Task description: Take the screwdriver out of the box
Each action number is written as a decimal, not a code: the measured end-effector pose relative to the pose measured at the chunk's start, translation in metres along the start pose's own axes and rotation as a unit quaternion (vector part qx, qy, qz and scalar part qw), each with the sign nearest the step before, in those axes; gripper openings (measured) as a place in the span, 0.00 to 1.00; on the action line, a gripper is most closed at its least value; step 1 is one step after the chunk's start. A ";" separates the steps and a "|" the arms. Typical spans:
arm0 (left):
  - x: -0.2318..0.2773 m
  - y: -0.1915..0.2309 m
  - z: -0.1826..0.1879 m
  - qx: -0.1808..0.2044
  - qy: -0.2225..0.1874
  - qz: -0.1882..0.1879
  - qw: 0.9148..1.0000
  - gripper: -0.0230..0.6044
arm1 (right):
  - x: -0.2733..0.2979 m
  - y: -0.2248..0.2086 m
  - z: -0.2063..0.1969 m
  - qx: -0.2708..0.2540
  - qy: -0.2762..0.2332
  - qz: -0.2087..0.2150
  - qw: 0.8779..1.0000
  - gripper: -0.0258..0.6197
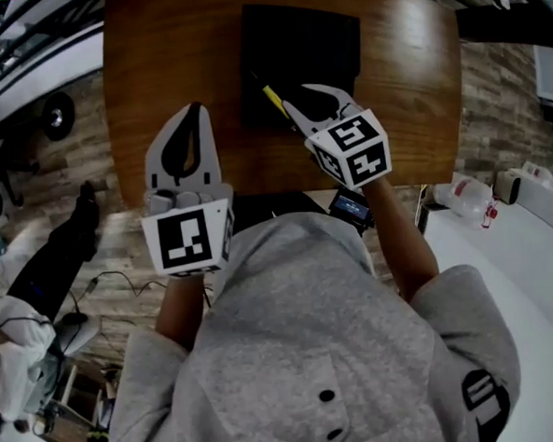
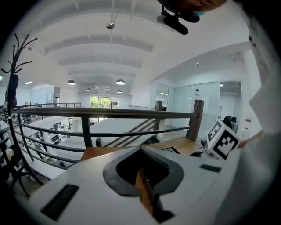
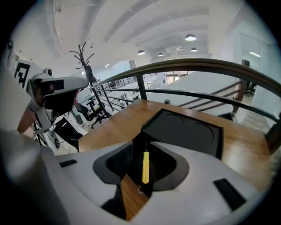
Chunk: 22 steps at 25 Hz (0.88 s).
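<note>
A black box (image 1: 300, 46) sits at the far middle of the wooden table (image 1: 164, 54). The yellow-handled screwdriver (image 1: 273, 98) lies at the box's near left corner; whether inside it or on its rim I cannot tell. My right gripper (image 1: 295, 95) is open, with a jaw on each side of the screwdriver and neither pad touching it. In the right gripper view the yellow screwdriver (image 3: 145, 167) lies in the gap of the right gripper (image 3: 145, 147), before the box (image 3: 184, 129). My left gripper (image 1: 195, 108) hangs over the table left of the box, shut and empty. The left gripper (image 2: 141, 151) faces a railing.
The table's near edge runs just behind both grippers. A small dark device (image 1: 350, 204) hangs below the right gripper. A white counter (image 1: 502, 248) with bottles (image 1: 466, 194) stands at the right. Cables and gear lie on the floor at the left. A metal railing (image 2: 109, 113) runs beyond the table.
</note>
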State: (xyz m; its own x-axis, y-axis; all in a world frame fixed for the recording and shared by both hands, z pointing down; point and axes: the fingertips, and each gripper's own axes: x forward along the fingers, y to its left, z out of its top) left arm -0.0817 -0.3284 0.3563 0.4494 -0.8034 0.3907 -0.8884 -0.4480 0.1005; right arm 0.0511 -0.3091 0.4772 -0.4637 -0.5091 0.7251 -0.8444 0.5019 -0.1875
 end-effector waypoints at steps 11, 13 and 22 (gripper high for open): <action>0.035 0.032 -0.020 -0.019 0.024 -0.003 1.000 0.06 | 0.057 -0.007 -0.014 0.002 0.050 0.000 0.999 0.25; 0.038 0.035 -0.024 -0.022 0.029 -0.004 0.999 0.06 | 0.065 -0.006 -0.019 0.002 0.062 0.001 0.998 0.25; 0.059 0.054 -0.042 -0.035 0.050 -0.001 0.998 0.06 | 0.104 -0.013 -0.036 -0.012 0.111 0.004 0.994 0.25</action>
State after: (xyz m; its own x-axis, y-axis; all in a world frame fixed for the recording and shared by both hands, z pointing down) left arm -0.1073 -0.3833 0.4227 0.4420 -0.7579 0.4799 -0.8937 -0.4180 0.1630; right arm 0.0232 -0.3433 0.5788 -0.3973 -0.3389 0.8528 -0.8328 0.5236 -0.1798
